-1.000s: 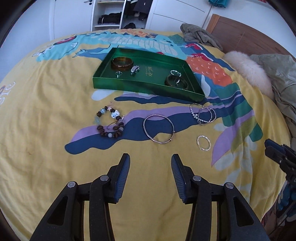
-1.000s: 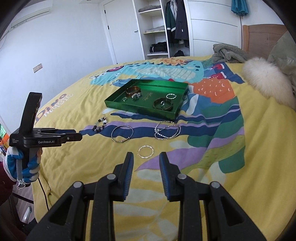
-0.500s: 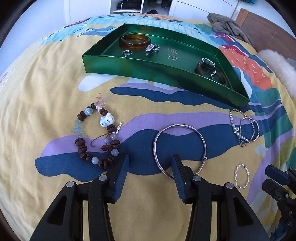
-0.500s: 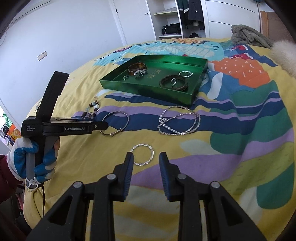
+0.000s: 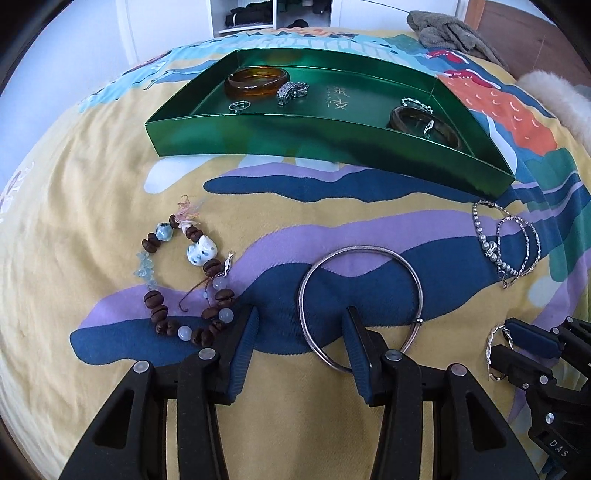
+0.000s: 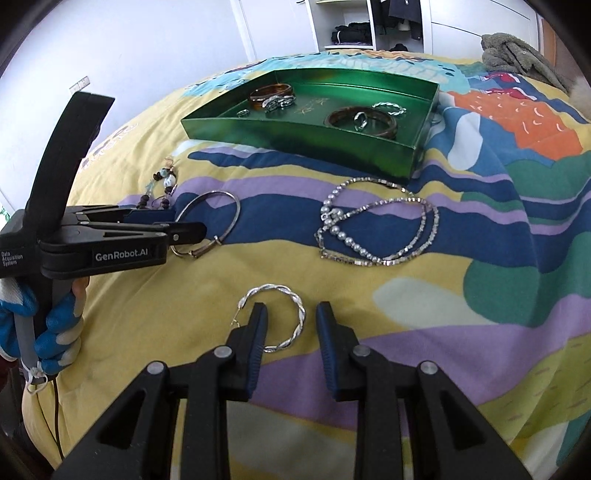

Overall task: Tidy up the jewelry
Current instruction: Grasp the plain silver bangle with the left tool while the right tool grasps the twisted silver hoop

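Observation:
A green tray point(image 5: 258, 136) on the bed holds an amber bangle point(image 5: 257, 79), a dark bangle point(image 5: 424, 125) and small silver pieces. My left gripper point(image 5: 301, 319) is open, its jaws straddling the near left rim of a thin silver bangle point(image 5: 399, 258); it also shows in the right wrist view point(image 6: 184, 229). A beaded bracelet point(image 5: 184, 284) lies left of it. My right gripper point(image 6: 290, 314) is open around the right side of a twisted silver hoop point(image 6: 273, 290). Pearl and chain necklaces point(image 6: 373, 229) lie beyond it.
The bed has a yellow patterned cover point(image 5: 92, 184). A grey garment point(image 6: 517, 55) and white fur cushion point(image 5: 554, 96) lie at the far right. A wardrobe point(image 6: 351, 26) stands behind the bed.
Both grippers have moved forward and down towards the bed. The left one now straddles the silver bangle's rim; the right one now reaches the twisted hoop. Both stay open.

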`<state>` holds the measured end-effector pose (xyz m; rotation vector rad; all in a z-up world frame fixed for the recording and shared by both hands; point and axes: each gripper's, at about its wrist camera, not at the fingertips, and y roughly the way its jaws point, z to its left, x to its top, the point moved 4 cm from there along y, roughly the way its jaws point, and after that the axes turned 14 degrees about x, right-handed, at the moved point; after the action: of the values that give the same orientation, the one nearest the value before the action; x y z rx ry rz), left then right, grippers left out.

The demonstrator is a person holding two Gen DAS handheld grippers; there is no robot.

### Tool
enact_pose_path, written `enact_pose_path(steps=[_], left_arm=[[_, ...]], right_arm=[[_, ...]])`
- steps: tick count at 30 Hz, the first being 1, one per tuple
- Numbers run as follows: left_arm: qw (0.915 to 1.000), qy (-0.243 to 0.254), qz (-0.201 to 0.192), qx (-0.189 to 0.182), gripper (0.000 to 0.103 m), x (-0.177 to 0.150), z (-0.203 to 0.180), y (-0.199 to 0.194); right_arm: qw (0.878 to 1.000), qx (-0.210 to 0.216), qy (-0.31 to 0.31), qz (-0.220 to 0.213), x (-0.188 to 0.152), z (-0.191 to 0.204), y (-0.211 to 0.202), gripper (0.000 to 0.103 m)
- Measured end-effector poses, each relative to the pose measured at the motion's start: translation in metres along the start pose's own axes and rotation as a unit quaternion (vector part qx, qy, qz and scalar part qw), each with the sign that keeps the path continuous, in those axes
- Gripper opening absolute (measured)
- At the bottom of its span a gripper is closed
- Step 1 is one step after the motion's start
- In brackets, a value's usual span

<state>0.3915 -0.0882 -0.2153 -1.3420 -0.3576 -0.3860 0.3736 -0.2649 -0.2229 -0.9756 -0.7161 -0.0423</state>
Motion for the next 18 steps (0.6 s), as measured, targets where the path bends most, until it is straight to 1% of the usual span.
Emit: enact_pose_path(steps=[7, 8, 10, 12, 13, 15, 17, 18], left_arm=[[1.0, 0.004, 0.006, 0.004, 0.046, 0.005, -0.004, 0.002], [1.0, 0.005, 0.006, 0.005, 0.044, 0.005, -0.004, 0.002], [0.9999, 0.01, 0.0, 0.01, 0.037, 0.006, -0.005, 0.001], [0.9997, 0.016, -0.006, 0.017, 0.026, 0.005, -0.004, -0.001], [0.9996, 0.018, -0.009, 0.019, 0.023, 0.004, -0.001, -0.003], [0.9995, 0.019, -0.015, 0.018, 0.01, 0.003, 0.0, -0.008], [0.9996, 0.02, -0.018, 0.011, 0.004, 0.0, 0.0, -0.015], [0.9995, 0.022, -0.02, 0.008, 0.004, -0.003, -0.001, -0.019]], right_arm=[[1.0, -0.013, 0.013, -0.007, -0.002, 0.001, -0.002, 0.006], [1.0, -0.014, 0.015, -0.009, -0.003, 0.002, -0.003, 0.006], [1.0, -0.016, 0.019, -0.015, -0.007, 0.006, -0.006, 0.006], [0.999, -0.015, 0.023, -0.021, -0.01, 0.009, -0.012, 0.005], [0.999, -0.016, 0.024, -0.024, -0.013, 0.012, -0.015, 0.005], [0.999, -0.018, 0.025, -0.029, -0.019, 0.017, -0.023, 0.005], [0.999, -0.022, 0.024, -0.032, -0.025, 0.02, -0.032, 0.005], [0.999, -0.025, 0.024, -0.035, -0.028, 0.022, -0.037, 0.005]])
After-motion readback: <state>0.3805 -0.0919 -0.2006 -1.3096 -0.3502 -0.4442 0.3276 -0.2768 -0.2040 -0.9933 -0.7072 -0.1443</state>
